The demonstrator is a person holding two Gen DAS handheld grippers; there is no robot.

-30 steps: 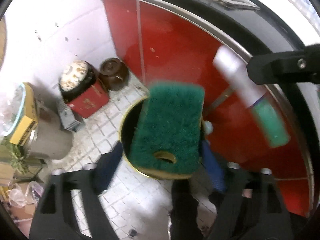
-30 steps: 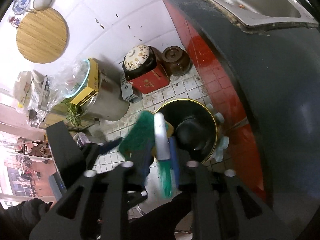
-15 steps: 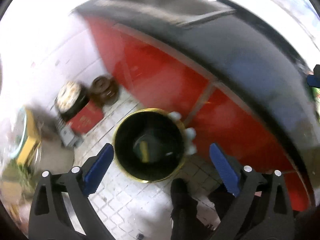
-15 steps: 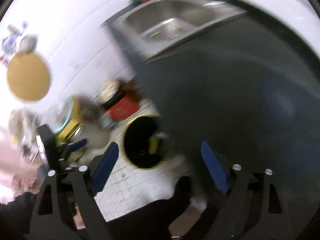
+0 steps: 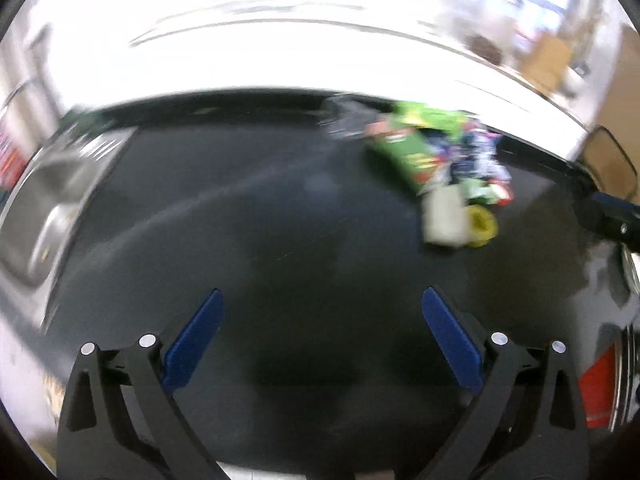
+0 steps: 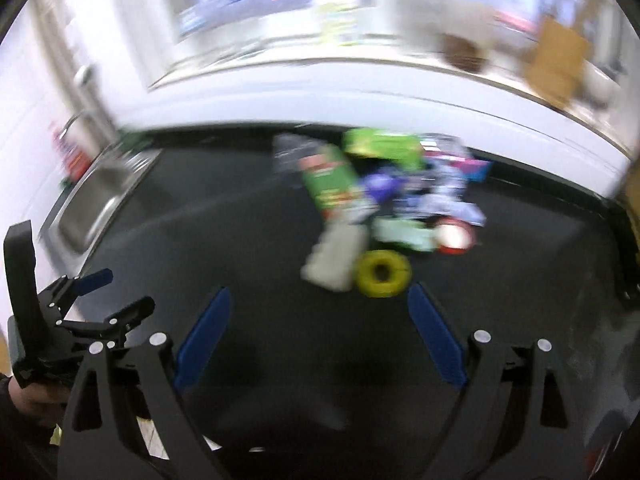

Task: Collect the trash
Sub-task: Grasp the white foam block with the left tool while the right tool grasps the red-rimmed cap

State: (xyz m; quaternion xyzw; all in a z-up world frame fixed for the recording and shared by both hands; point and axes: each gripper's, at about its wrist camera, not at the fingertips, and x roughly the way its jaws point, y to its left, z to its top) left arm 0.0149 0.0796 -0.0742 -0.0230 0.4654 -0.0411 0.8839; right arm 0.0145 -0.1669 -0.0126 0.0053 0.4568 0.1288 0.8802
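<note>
A blurred pile of trash lies on the dark countertop (image 5: 260,240): a green packet (image 6: 328,180), a white bottle-like piece (image 6: 336,256), a yellow ring (image 6: 383,273), a red-rimmed lid (image 6: 454,236) and several wrappers. In the left wrist view the pile sits far right, with the green packet (image 5: 408,156), white piece (image 5: 444,216) and yellow ring (image 5: 482,226). My left gripper (image 5: 322,344) is open and empty above the bare counter. My right gripper (image 6: 318,340) is open and empty, just short of the yellow ring. The left gripper shows at the left edge of the right wrist view (image 6: 80,304).
A steel sink (image 5: 44,208) is set into the counter at the left, also in the right wrist view (image 6: 92,204). A white wall and window run behind the counter. Cardboard boxes (image 6: 556,64) stand at the back right. The right gripper's body (image 5: 608,212) shows at the right edge.
Both grippers let go of the green scouring pad and the brush over the black bin, opened, and swung up from the floor to the countertop with the trash pile.
</note>
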